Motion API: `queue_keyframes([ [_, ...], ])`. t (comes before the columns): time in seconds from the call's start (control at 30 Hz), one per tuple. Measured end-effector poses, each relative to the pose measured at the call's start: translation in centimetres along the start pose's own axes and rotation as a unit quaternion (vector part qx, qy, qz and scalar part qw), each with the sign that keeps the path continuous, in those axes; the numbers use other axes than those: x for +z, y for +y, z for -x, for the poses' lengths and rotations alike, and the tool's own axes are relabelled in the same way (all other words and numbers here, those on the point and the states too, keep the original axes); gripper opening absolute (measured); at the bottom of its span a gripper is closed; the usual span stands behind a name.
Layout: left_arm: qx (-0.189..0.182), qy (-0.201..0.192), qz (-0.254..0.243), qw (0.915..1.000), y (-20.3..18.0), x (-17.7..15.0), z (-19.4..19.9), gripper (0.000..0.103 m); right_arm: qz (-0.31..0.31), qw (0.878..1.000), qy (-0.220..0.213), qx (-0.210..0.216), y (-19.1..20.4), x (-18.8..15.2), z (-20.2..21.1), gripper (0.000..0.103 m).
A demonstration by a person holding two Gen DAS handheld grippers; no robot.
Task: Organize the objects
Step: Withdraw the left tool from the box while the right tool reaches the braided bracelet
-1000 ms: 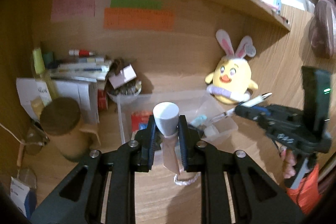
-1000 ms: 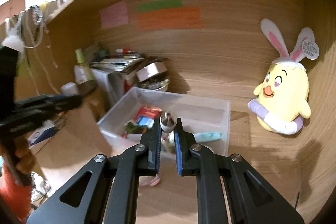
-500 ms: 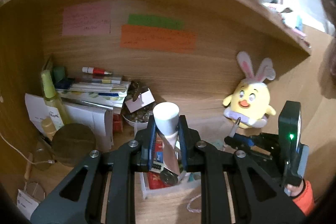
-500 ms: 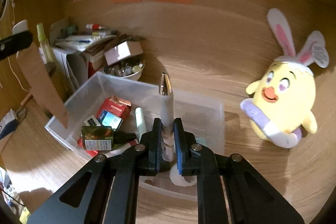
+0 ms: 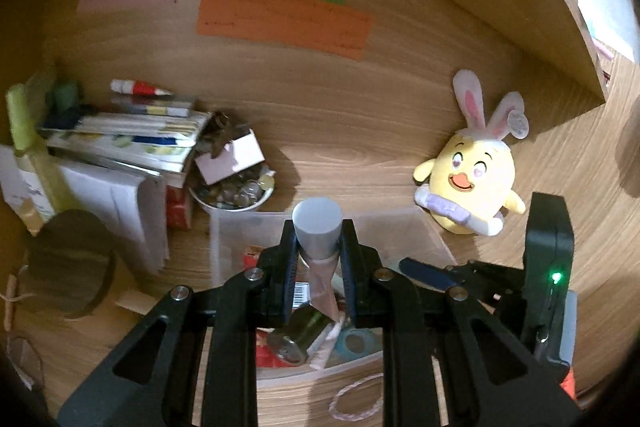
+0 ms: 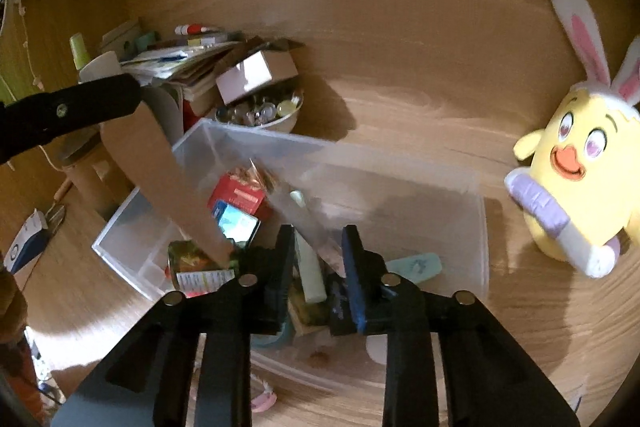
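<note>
My left gripper [image 5: 318, 247] is shut on a tan tube with a white cap [image 5: 317, 233] and holds it above a clear plastic bin [image 5: 224, 231]. The tube also hangs over the bin's left side in the right wrist view [image 6: 160, 171]. My right gripper [image 6: 318, 247] is open over the bin [image 6: 476, 211]. A blurred pen [image 6: 296, 203] is dropping between its fingers into the bin. The bin holds a red box [image 6: 238, 193], a small can [image 6: 192, 261], a pale stick [image 6: 310, 267] and a teal piece [image 6: 416, 265].
A yellow bunny-eared plush [image 6: 576, 163] sits right of the bin. A bowl of marbles [image 6: 260, 115] with a small box on it, a stack of books [image 5: 120, 143], a green bottle [image 5: 20, 123] and a wooden-lidded jar [image 5: 68, 263] crowd the left. Notes [image 5: 280, 15] are stuck on the back wall.
My right gripper has opened and let go of the pen, which is falling into the bin. Both grippers have moved closer over the bin. The left still holds the tube.
</note>
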State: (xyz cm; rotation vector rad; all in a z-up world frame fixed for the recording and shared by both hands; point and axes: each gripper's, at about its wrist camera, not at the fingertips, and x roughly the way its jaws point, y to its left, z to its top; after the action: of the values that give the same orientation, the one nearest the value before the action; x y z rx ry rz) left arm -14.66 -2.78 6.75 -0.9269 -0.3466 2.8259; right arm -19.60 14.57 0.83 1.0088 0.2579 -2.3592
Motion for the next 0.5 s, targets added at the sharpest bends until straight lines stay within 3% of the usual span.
queue_keyframes([
  [0.1, -0.003, 0.007, 0.001, 1.0, -0.2, 0.1, -0.9, 0.019, -0.006, 1.0, -0.006, 0.003, -0.3, -0.3, 0.7, 0.039],
  [0.5, 0.016, 0.044, 0.017, 0.9988, 1.5, -1.2, -3.4, 0.02, 0.002, 0.999, -0.028, 0.031, 0.7, -3.6, 5.5, 0.039],
])
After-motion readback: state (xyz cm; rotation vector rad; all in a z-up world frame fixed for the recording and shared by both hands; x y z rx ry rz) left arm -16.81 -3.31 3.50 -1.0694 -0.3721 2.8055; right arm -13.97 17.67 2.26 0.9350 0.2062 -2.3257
